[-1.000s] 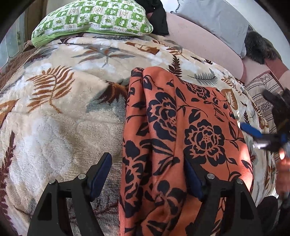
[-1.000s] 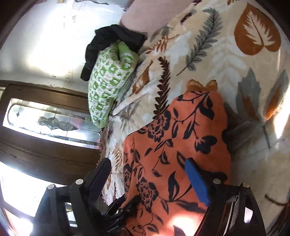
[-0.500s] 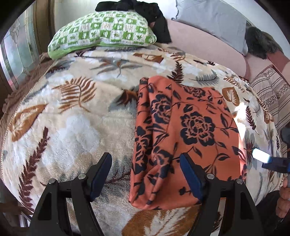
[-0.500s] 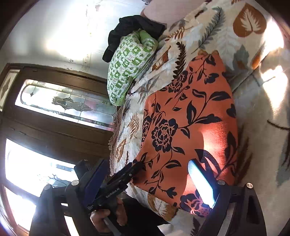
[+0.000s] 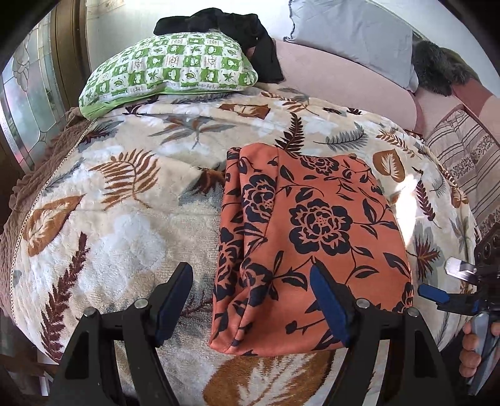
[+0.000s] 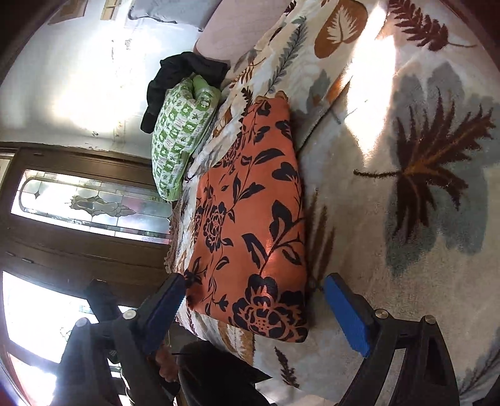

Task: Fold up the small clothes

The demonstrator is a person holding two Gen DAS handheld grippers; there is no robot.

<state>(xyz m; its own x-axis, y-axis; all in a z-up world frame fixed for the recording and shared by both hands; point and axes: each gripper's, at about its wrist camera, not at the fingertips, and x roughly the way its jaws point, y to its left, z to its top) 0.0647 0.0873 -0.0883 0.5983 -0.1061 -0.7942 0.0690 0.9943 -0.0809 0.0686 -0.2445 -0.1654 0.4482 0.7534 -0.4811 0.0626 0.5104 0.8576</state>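
An orange garment with a dark floral print [image 5: 309, 237] lies folded into a flat rectangle on the leaf-patterned blanket [image 5: 125, 218]. It also shows in the right wrist view [image 6: 253, 218]. My left gripper [image 5: 253, 299] is open and empty, held above the garment's near left corner without touching it. My right gripper [image 6: 253, 312] is open and empty, just off the garment's near end. The right gripper also shows at the right edge of the left wrist view [image 5: 450, 281].
A green checked pillow [image 5: 168, 71] with a black garment [image 5: 225, 28] on it lies at the far end. A pink cushion [image 5: 337, 81], a grey pillow [image 5: 353, 34] and a striped cloth [image 5: 465, 162] lie to the right. A glazed wooden door [image 6: 87, 206] stands left.
Both grippers have pulled back and up from the garment. It now lies smaller in both views, and its whole near edge shows on the blanket.
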